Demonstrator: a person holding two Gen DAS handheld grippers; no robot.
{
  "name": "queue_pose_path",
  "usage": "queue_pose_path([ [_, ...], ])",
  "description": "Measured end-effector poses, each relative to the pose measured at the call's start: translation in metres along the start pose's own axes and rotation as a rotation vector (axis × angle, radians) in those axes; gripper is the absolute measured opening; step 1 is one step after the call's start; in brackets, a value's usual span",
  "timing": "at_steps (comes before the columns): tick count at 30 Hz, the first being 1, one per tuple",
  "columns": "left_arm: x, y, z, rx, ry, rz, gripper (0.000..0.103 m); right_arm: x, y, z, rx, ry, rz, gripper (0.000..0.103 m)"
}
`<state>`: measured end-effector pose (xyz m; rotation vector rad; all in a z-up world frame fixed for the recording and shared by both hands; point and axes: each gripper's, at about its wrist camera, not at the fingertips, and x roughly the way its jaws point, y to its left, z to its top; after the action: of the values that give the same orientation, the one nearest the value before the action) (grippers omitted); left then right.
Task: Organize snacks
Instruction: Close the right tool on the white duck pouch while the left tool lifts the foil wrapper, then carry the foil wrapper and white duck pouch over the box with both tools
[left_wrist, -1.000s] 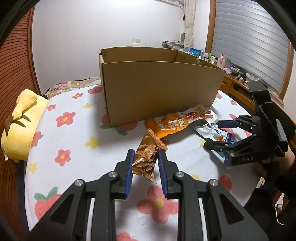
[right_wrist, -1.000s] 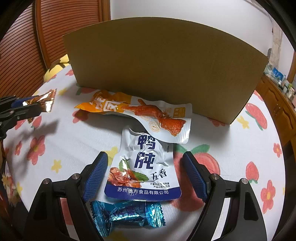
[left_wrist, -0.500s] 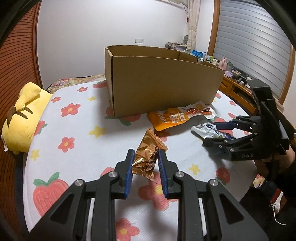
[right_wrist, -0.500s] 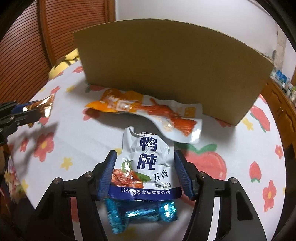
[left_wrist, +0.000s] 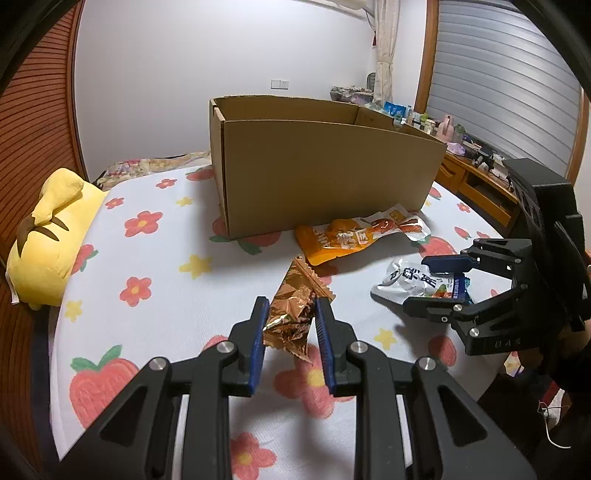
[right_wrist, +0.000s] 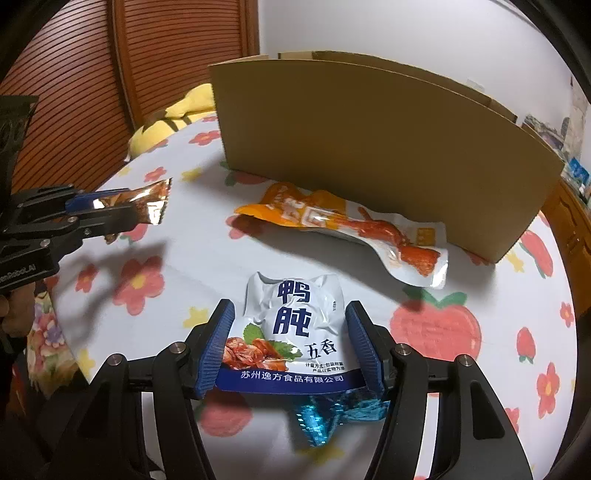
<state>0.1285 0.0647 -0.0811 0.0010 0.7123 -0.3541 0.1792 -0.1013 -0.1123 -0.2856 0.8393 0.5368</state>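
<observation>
Snacks lie loose on the flowered tablecloth (left_wrist: 155, 295) in front of an open cardboard box (left_wrist: 325, 177), and as far as either view reaches into it, nothing can be seen inside (the interior is mostly hidden). The left gripper (left_wrist: 290, 325) is clamped on a copper foil wrapper (left_wrist: 295, 306), held clear of the cloth. The right gripper (right_wrist: 291, 339) has its fingers pressed against both edges of a white-and-blue duck gizzard pouch (right_wrist: 295, 325), which looks lifted, with a blue foil candy (right_wrist: 332, 410) beneath it; whether that candy is caught too I cannot tell. An orange drumstick pouch (right_wrist: 347, 229) lies flat just beside the box wall, untouched. So the job appears barely begun: two items in hand, two more to collect, all to go into the box.
</observation>
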Motion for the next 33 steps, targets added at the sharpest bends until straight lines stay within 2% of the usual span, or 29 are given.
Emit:
queue_pose_path([
  [16,-0.007,0.000,0.008,-0.002,-0.025,0.005,0.023,-0.020,0.015,0.009,-0.034,-0.072,0.004,0.063],
  [33,-0.025,-0.014,0.066,0.043,-0.131,0.011,0.023,-0.087,-0.001,0.052,-0.059,-0.247,-0.055,0.063],
])
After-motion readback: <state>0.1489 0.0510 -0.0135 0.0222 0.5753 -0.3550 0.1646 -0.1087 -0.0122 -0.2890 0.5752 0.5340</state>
